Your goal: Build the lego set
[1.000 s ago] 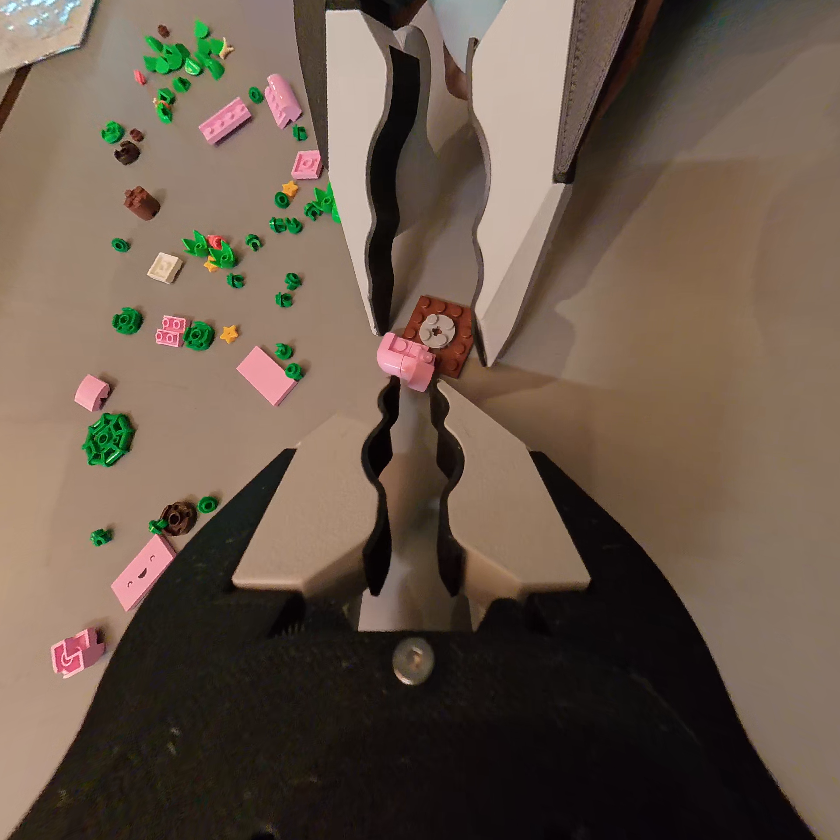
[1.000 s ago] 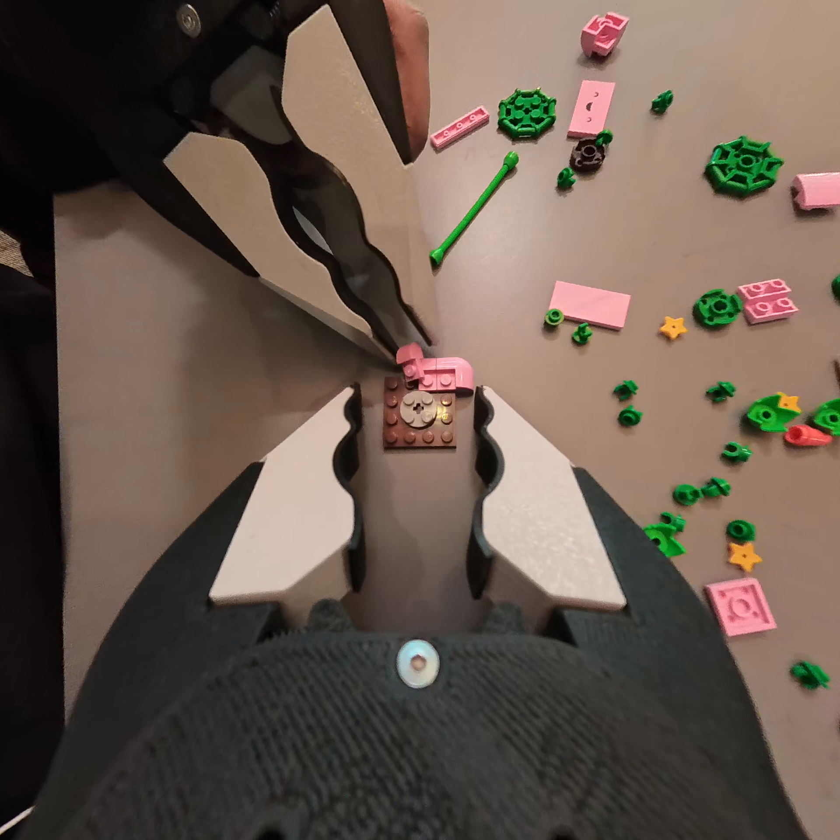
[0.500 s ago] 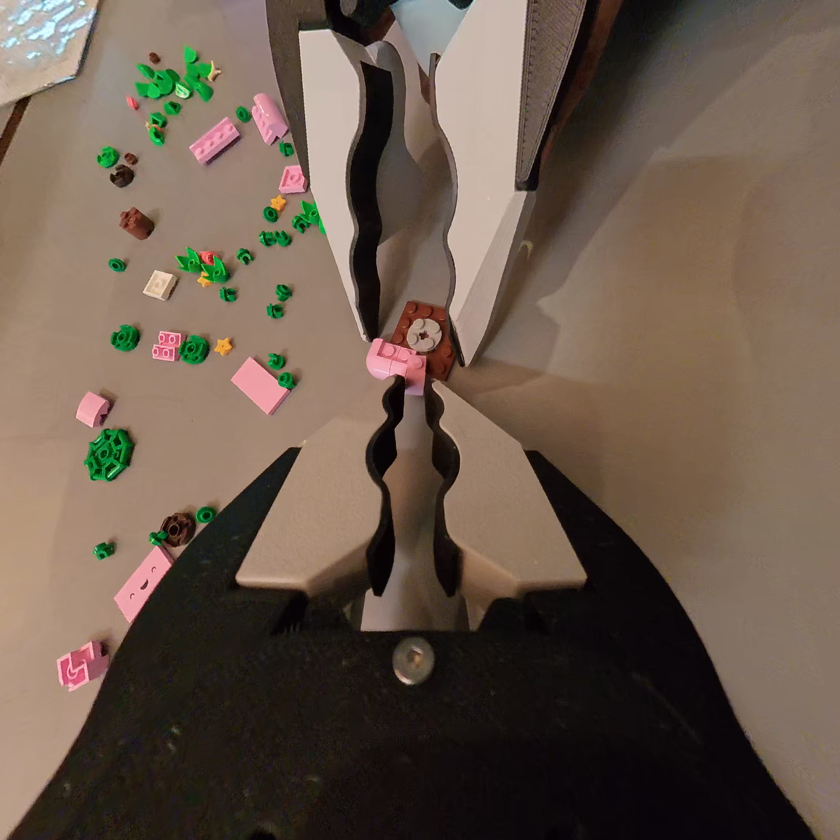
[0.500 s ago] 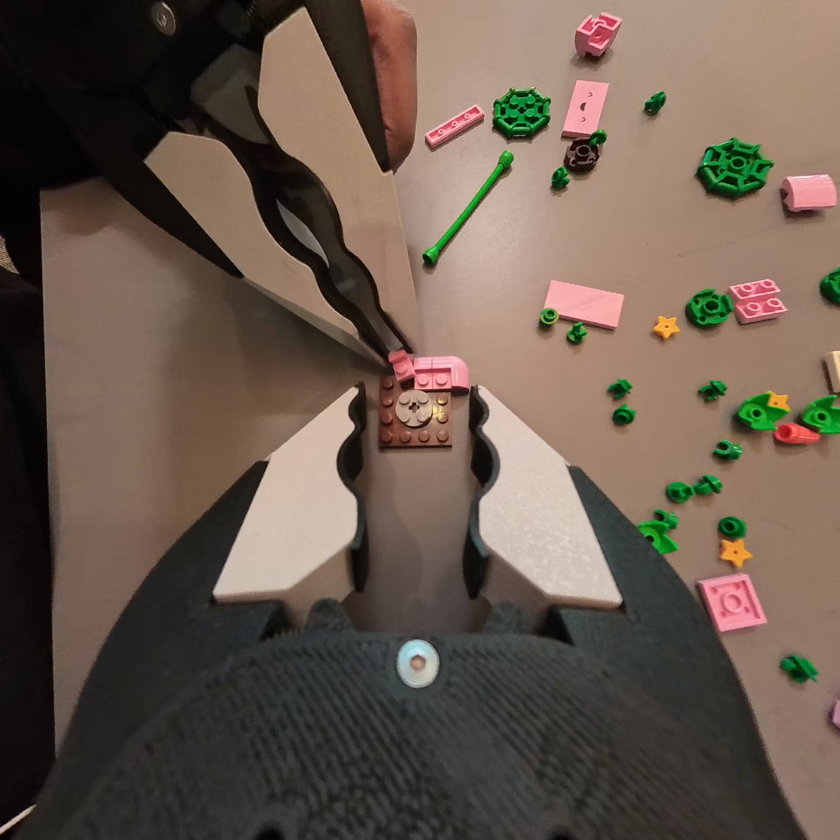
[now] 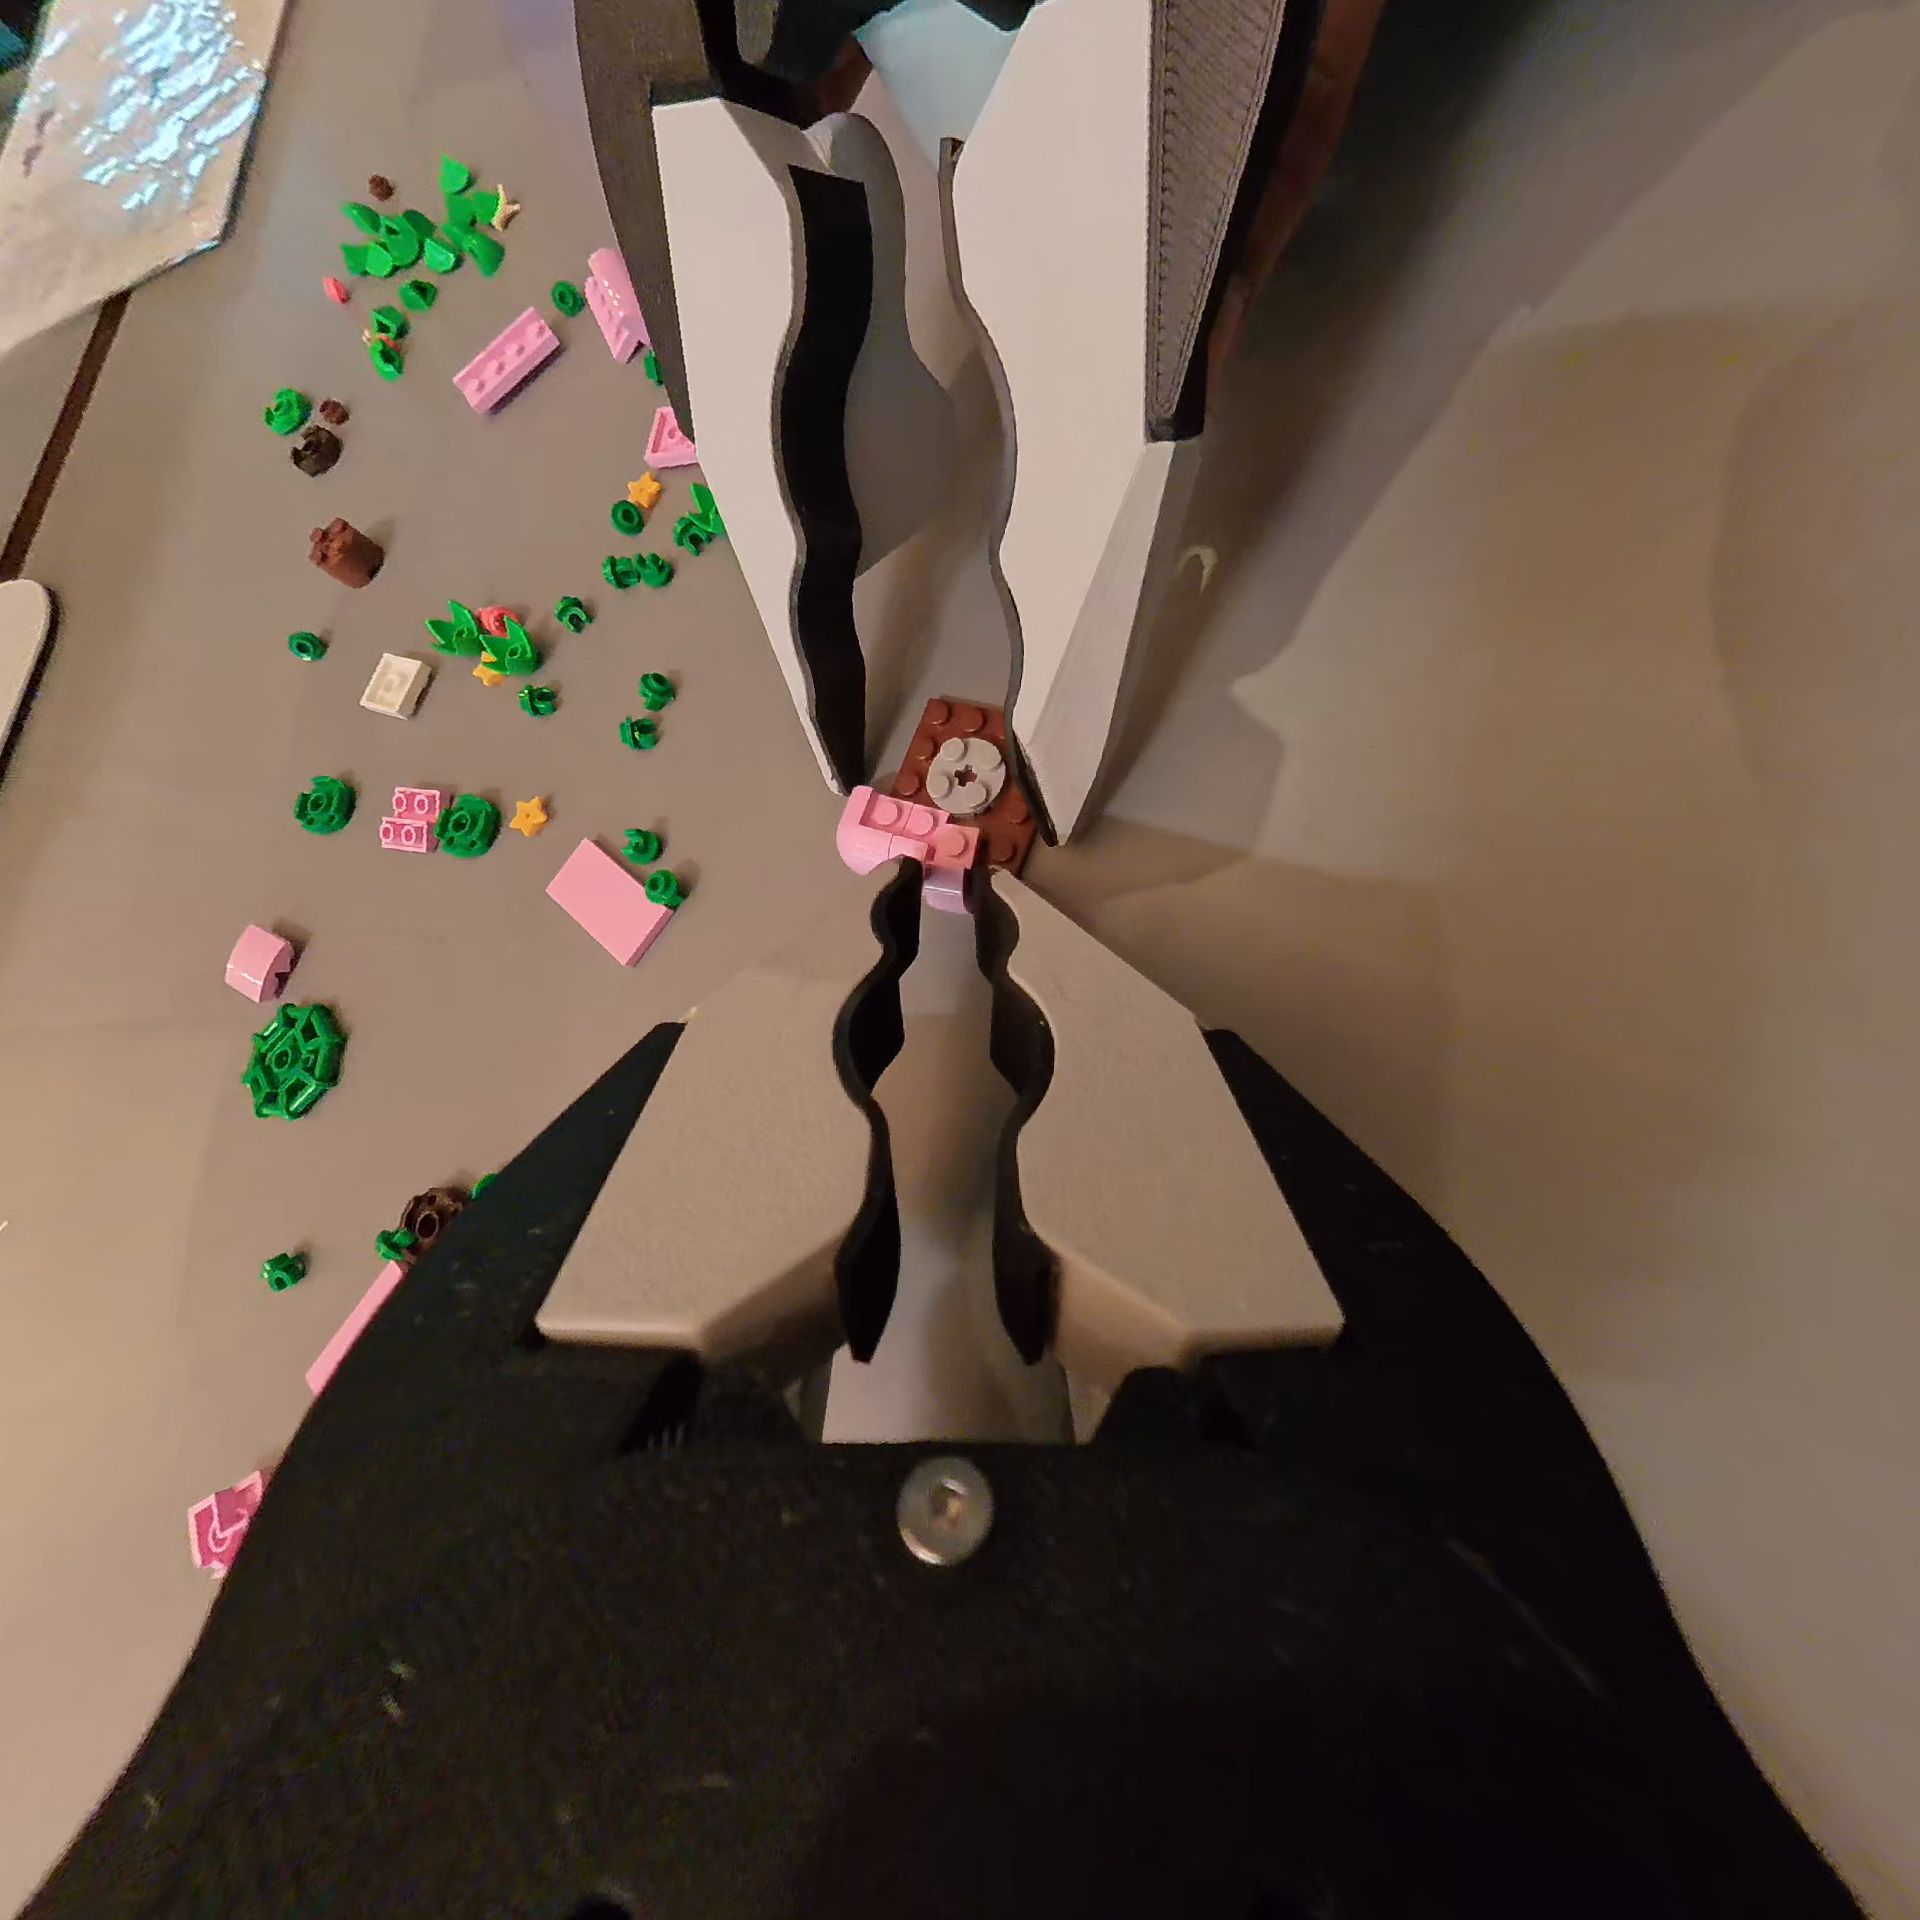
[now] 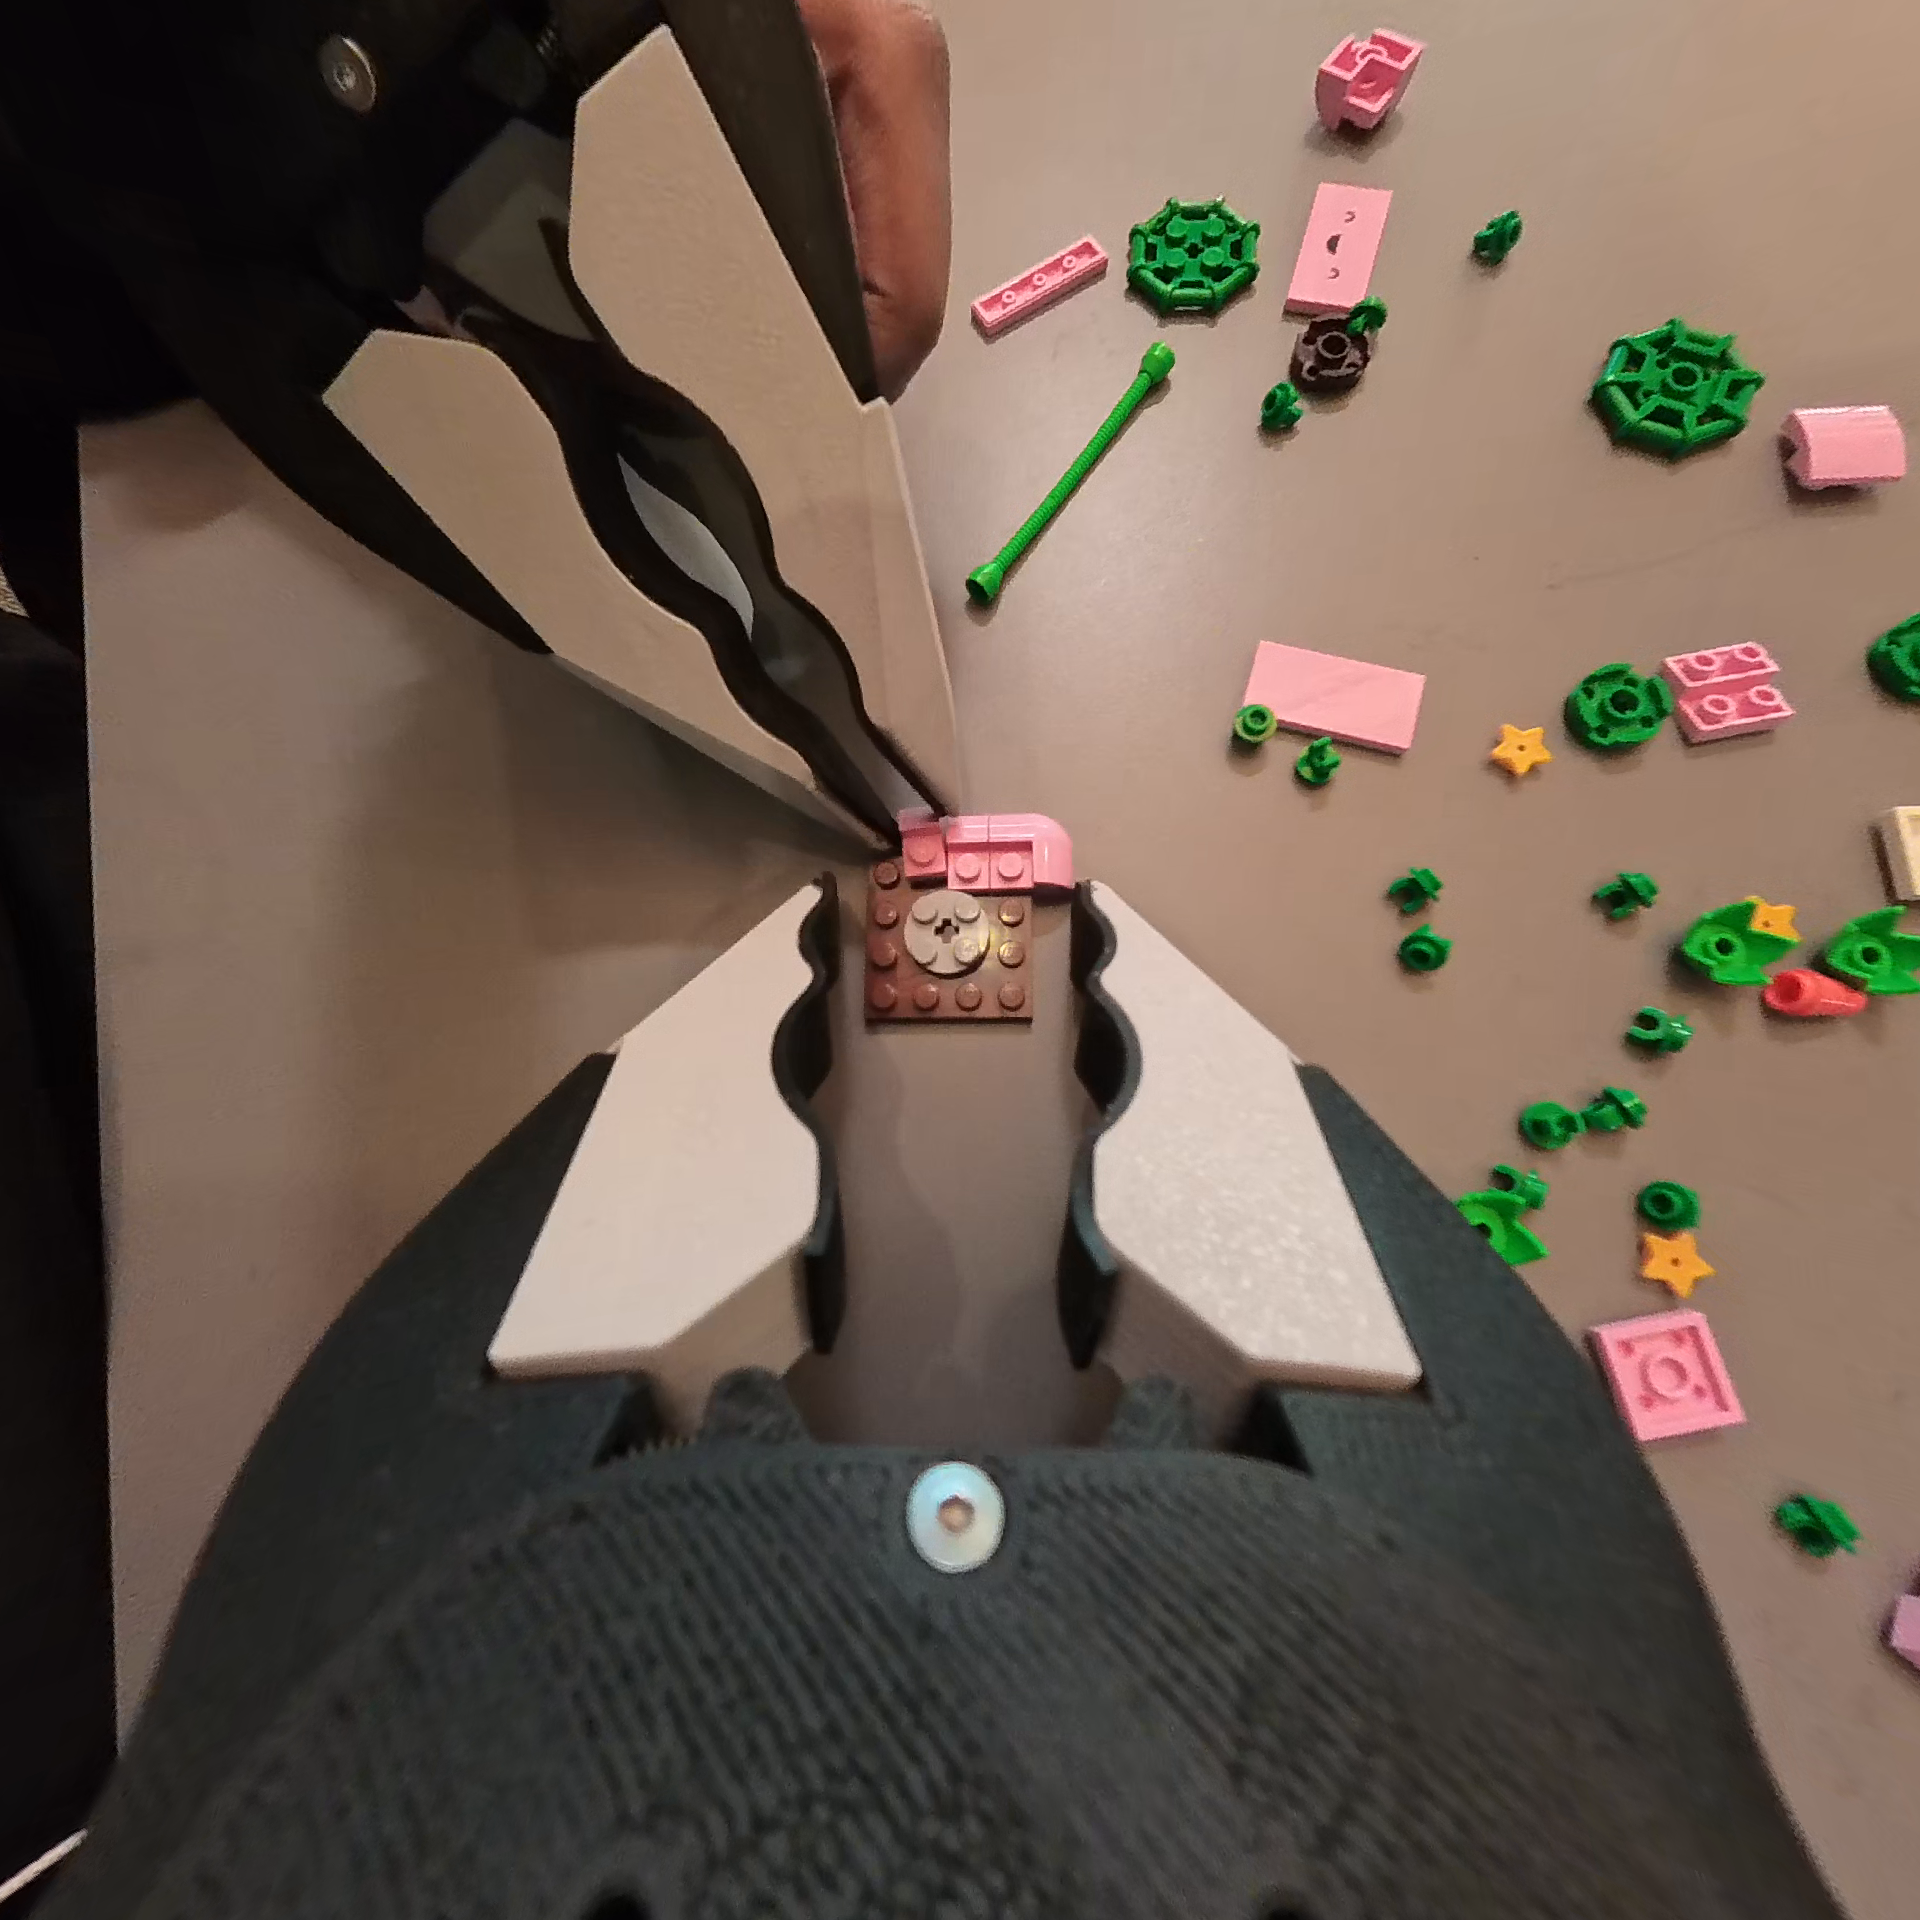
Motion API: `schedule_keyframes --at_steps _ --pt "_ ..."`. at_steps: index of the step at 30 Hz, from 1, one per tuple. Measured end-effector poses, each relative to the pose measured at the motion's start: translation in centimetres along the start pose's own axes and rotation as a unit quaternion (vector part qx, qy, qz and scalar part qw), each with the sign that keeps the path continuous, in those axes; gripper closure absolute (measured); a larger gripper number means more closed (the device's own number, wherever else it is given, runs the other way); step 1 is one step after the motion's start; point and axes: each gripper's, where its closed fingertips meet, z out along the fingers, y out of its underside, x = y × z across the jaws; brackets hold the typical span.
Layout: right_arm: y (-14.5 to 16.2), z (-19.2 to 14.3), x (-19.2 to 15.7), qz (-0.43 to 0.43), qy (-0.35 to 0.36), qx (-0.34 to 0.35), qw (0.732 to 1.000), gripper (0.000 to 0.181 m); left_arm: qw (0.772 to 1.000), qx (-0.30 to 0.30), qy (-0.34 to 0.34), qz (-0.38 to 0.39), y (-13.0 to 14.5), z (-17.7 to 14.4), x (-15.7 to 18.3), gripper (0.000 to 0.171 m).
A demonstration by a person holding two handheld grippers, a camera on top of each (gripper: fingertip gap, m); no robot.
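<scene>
A brown plate [image 6: 951, 961] with a grey round stud lies flat on the grey-brown counter [image 6: 416, 935]. The right tool [image 6: 948, 914] straddles it, jaws apart. The left tool [image 5: 940, 878] pinches the pink piece [image 5: 909, 831] at the plate's edge. Loose green and pink bricks [image 6: 1558, 727] lie scattered nearby.

Left gripper [image 5: 943, 883] pinches a pink brick piece [image 5: 914, 831] at its tips, pressed on the near edge of the brown plate [image 5: 971, 774]. Right gripper [image 5: 945, 800] opposite, fingers flanking the plate. Loose green and pink pieces [image 5: 468, 665] scattered left on the grey table [image 5: 1507, 935].
</scene>
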Motion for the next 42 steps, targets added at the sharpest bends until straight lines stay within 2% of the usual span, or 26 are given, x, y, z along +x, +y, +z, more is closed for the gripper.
schedule_keyframes --at_steps 8,18,29,34,38,42 --pt "0.0 0.0 0.0 -0.004 0.002 -0.002 1.000 0.138 1.000 0.019 0.007 -0.018 -0.4 -0.4 -0.2 0.163" --pt "0.1 0.0 0.2 -0.015 0.014 -0.006 1.000 0.143 1.000 0.002 0.007 -0.007 0.0 -0.1 0.1 0.171" --pt "0.1 0.0 0.1 -0.012 0.011 -0.003 1.000 0.144 1.000 0.000 0.005 0.001 0.1 -0.1 0.2 0.171" --pt "-0.8 -0.6 0.2 0.017 -0.007 0.024 1.000 0.134 1.000 -0.002 0.003 0.002 0.1 -0.1 0.1 0.170" --pt "-1.9 -1.7 0.5 0.020 -0.004 0.058 0.998 0.148 1.000 0.001 0.003 0.001 0.0 -0.1 0.1 0.170" --pt "-1.8 -1.5 -0.3 -0.021 -0.006 0.049 0.999 0.181 1.000 0.000 0.004 0.002 0.1 -0.1 0.2 0.170"
